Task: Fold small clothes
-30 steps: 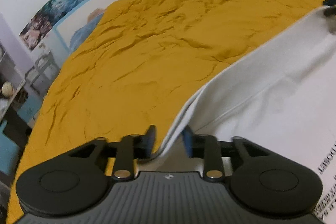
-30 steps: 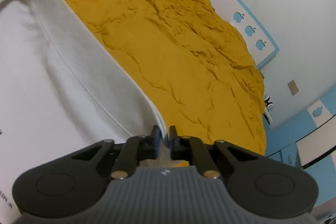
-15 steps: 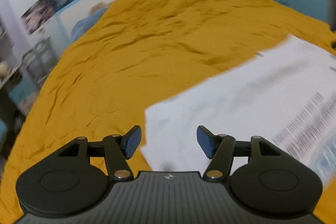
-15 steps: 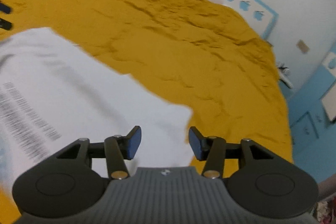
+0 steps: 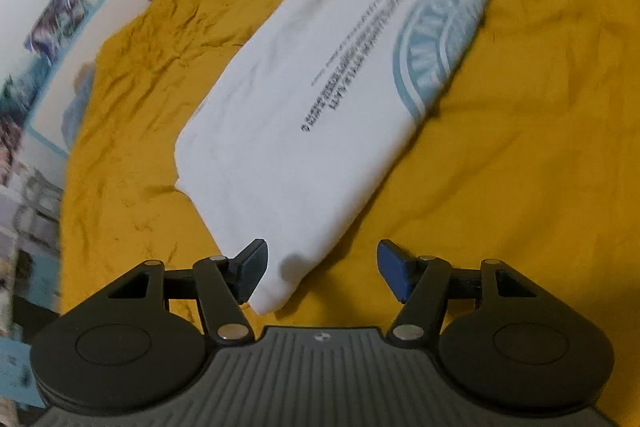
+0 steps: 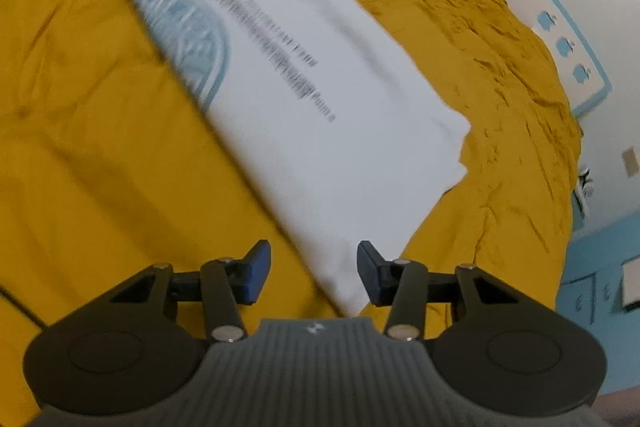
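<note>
A: Where is the garment?

B: The white cotton T-shirt with black lettering and a pale blue round print (image 5: 340,99) lies folded into a long band on the rumpled mustard-yellow bedspread (image 5: 540,107). One end sits right ahead of the left claw (image 5: 320,269), its corner between the spread fingers and close against the left-hand blue pad (image 5: 250,265). The other end sits ahead of the right claw (image 6: 314,271), its corner by that claw's right-hand pad.

A: So neither claw has hold of it?

B: Neither. Both stand wide, with nothing pinched. In each wrist view the opposite claw shows as a dark shape beyond the far end of the shirt (image 6: 304,67).

A: Why one at each end?

B: My guess is that it lets both short ends be lifted together, so the band can be doubled over evenly without twisting. The cloth looks thin and limp, so a one-sided grip would probably let it sag.

A: And the print?

B: It faces up, cut off by the long folded edge nearest the open bedspread (image 6: 80,127).
</note>
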### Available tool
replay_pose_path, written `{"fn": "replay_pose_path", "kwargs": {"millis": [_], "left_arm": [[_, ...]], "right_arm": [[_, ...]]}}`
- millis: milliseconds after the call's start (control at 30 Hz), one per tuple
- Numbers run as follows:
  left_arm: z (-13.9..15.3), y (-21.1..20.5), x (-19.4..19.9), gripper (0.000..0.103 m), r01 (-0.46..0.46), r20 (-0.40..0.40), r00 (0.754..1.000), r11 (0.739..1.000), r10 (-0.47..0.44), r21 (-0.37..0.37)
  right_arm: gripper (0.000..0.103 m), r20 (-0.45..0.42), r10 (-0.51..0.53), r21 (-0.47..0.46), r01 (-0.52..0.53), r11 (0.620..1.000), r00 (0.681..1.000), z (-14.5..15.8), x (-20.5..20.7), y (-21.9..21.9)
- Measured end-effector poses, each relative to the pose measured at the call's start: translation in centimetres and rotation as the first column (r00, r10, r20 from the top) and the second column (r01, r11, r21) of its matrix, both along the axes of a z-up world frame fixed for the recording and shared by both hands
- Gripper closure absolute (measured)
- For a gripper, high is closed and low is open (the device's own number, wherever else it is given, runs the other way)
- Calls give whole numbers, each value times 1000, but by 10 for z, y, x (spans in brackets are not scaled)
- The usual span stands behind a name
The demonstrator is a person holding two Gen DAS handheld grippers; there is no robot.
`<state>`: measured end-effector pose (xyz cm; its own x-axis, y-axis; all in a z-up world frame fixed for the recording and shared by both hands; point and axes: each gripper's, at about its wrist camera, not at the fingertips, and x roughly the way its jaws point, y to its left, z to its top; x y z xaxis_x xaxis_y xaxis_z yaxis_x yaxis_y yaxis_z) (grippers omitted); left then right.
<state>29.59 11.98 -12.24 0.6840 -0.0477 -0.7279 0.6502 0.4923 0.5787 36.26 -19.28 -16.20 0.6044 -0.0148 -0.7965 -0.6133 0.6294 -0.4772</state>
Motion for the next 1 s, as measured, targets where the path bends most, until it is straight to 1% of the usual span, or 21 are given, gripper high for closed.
{"fn": "replay_pose_path", "kwargs": {"millis": [67, 133, 200, 233, 267, 300, 333, 367, 400, 433, 467, 500, 567, 633, 833, 933, 1000], "left_arm": [[-12, -7, 2, 29, -10, 49, 999, 999, 7, 46], [-19, -13, 8, 29, -13, 76, 997, 998, 8, 64], [-25, -16, 19, 31, -27, 84, 996, 997, 21, 67], [-26, -17, 24, 36, -43, 89, 995, 997, 37, 60], [-27, -17, 30, 39, -58, 86, 995, 997, 53, 48], [-27, -16, 34, 48, -73, 73, 995, 997, 70, 31], [-27, -15, 37, 57, -82, 65, 995, 996, 81, 16], [-25, -14, 37, 64, -89, 63, 994, 996, 88, 7], [-24, -14, 35, 74, -90, 65, 994, 996, 90, 4], [-24, -15, 33, 77, -85, 78, 993, 996, 84, 8], [-22, -15, 29, 85, -81, 93, 992, 997, 80, 8], [-19, -14, 25, 88, -80, 103, 992, 997, 79, 3], [-12, -11, 20, 91, -82, 120, 989, 997, 83, -14], [-1, -10, 18, 93, -83, 135, 987, 996, 87, -36], [34, -11, 8, 95, -46, 180, 982, 999, 50, -24], [48, -7, -4, 95, -21, 179, 984, 1000, 24, -19], [57, -2, -17, 95, 2, 160, 987, 1000, 0, -14]], "right_arm": [[61, 8, 12, -36, -12, 999, 1000, -13, -2, 1], [61, 19, 37, -72, -35, 997, 999, -24, -2, 2], [62, 36, 58, -92, -54, 994, 998, -29, -1, 4], [63, 50, 74, -113, -67, 991, 996, -30, -1, 5], [66, 62, 88, -137, -79, 987, 994, -34, 0, 6], [74, 68, 95, -157, -83, 984, 993, -37, 2, 6], [79, 68, 93, -166, -80, 983, 993, -40, 5, 5], [87, 67, 91, -168, -79, 983, 994, -41, 6, 4], [91, 72, 93, -169, -80, 982, 993, -42, 7, 4], [93, 78, 95, -170, -80, 982, 992, -41, 7, 4], [96, 82, 95, -167, -80, 983, 992, -40, 7, 3], [100, 87, 94, -165, -78, 983, 992, -38, 6, 4], [103, 97, 81, -155, -65, 986, 992, -31, 7, 1], [103, 106, 65, -132, -51, 990, 992, -18, 7, -1], [103, 158, 45, -91, -31, 995, 986, 32, 2, -3], [103, 157, 42, -84, -29, 996, 987, 52, -10, -5], [103, 145, 56, -79, -45, 996, 988, 62, -24, -7]]}}
